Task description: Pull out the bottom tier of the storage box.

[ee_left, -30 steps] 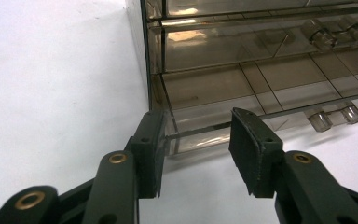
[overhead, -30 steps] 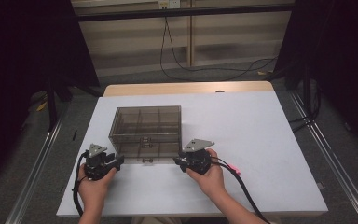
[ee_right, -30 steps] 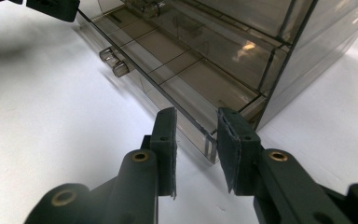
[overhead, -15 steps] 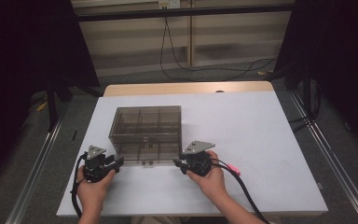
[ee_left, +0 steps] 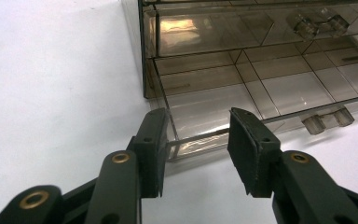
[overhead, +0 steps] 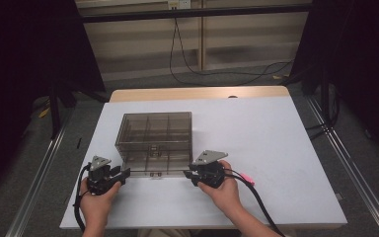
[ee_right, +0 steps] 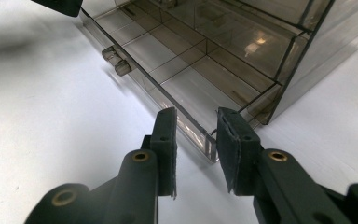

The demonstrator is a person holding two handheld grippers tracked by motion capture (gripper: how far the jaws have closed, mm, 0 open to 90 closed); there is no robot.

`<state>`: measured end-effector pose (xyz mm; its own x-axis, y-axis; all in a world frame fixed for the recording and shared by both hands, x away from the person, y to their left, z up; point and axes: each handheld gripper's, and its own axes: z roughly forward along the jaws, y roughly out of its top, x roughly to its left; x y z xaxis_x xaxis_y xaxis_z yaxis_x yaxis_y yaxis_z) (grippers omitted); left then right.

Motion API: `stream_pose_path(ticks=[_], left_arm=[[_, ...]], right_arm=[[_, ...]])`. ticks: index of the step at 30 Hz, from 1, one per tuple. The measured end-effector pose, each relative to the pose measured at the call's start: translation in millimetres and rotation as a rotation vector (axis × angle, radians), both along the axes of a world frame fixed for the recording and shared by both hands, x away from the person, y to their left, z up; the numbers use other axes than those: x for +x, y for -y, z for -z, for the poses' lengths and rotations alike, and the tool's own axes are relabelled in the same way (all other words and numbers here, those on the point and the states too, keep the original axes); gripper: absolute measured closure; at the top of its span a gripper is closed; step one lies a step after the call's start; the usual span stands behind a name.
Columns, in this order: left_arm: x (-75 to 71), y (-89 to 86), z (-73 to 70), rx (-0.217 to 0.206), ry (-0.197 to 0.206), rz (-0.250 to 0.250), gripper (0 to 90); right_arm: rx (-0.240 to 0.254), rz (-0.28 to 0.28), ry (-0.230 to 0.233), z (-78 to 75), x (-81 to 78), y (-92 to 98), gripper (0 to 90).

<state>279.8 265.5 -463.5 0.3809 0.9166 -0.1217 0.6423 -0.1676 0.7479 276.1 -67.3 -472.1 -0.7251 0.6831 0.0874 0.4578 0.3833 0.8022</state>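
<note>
1. Left gripper (ee_left: 196,144) has its jaws parted, straddling the left front corner of the pulled-out bottom drawer (ee_left: 242,91); no clamp is visible.
2. Right gripper (ee_right: 196,144) likewise stands apart around that drawer's right front corner.
3. Smoky clear drawer cabinet (overhead: 155,136) sits on the white table (overhead: 276,148), just beyond both hands.

We see a white surface (overhead: 286,148) with a wooden far edge (overhead: 197,93), grey floor (overhead: 143,84), black curtains (overhead: 24,59) either side, and cables (overhead: 217,73) trailing behind.
</note>
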Motion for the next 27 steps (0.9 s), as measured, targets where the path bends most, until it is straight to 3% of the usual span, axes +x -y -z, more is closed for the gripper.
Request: stream_pose_path(ticks=[27], left_arm=[[-7.9, -2.5, -0.9, -0.001, -0.015, 0.014, 58.1]], right_arm=[[0.001, -0.014, 0.007, 0.3, -8.3, 0.3, 69.1]])
